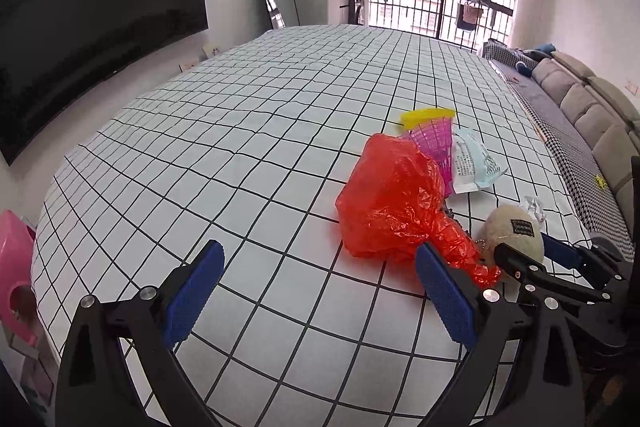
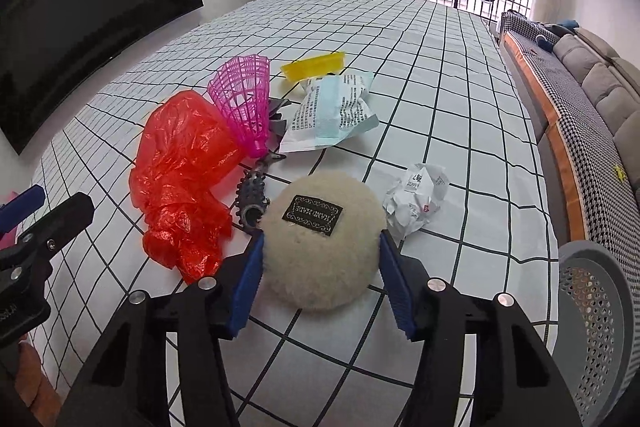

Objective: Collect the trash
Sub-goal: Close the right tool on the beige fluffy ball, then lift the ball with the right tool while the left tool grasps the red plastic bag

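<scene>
A cream fluffy round pad (image 2: pixel 320 239) with a black label lies on the checked tablecloth (image 2: pixel 460 107). My right gripper (image 2: pixel 320 283) has its blue pads against both sides of the fluffy pad. Beside it lie a crumpled red plastic bag (image 2: pixel 184 179), a pink plastic mesh cone (image 2: pixel 244 99), a spiky dark roller (image 2: pixel 252 197), a pale blue printed wrapper (image 2: pixel 332 111), a yellow strip (image 2: pixel 312 67) and a crumpled white paper ball (image 2: pixel 416 203). My left gripper (image 1: pixel 320 299) is open and empty, just left of the red bag (image 1: pixel 392 203).
A grey perforated bin (image 2: pixel 592 307) stands at the table's right edge. A grey sofa (image 1: pixel 592 99) runs along the right, a black TV (image 1: pixel 92 15) hangs on the left wall, and a pink object (image 1: pixel 14 267) sits low at the left.
</scene>
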`<state>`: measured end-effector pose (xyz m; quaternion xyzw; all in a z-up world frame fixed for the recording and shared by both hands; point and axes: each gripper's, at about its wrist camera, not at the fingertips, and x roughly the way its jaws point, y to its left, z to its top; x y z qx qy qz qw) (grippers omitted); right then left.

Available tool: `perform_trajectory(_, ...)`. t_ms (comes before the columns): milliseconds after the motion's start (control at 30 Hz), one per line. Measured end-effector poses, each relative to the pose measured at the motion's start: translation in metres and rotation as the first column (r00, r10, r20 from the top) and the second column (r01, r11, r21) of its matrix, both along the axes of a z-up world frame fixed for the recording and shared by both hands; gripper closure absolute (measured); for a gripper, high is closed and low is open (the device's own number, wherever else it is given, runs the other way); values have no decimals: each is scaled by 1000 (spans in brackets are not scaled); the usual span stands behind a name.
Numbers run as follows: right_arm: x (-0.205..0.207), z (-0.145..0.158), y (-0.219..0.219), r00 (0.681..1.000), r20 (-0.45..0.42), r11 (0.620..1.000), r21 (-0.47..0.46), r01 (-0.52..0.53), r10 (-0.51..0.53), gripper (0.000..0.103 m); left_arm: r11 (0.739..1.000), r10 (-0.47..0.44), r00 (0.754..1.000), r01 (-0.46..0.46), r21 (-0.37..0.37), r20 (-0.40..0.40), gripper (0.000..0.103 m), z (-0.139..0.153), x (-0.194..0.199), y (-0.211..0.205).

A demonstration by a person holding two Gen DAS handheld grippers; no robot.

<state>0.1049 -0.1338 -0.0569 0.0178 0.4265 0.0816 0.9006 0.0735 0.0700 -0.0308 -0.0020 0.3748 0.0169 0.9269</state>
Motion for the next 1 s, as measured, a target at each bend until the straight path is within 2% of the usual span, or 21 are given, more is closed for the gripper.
perform_trajectory(300,-40,23,-28,997,61,996,73,46,-50,49,999,-40,999,40,-24,-16,8,1,-6,-20)
perform_trajectory(400,-56,27,-41,994,77,994,93,64,-71,49,998,-53,998,53,-22,-14,8,2,-3,-31)
perform_trajectory(567,-78,24,-62,992,75,988,130,87,-98,49,997,-55,998,53,-63,-39,7,0,11,-44)
perform_trajectory(733,-87,14,-82,989,45,979,158,133,-141,49,998,-26,998,23,-53,-61,7,-9,21,-56)
perform_trajectory(800,-90,12,-89,988,36,975,172,141,-149,49,1000,-12,998,10,-27,-66,7,-13,24,-60)
perform_trajectory(1000,-98,12,-96,987,43,973,179,147,-157,49,1000,24,994,-24,6,-109,7,-28,37,-64)
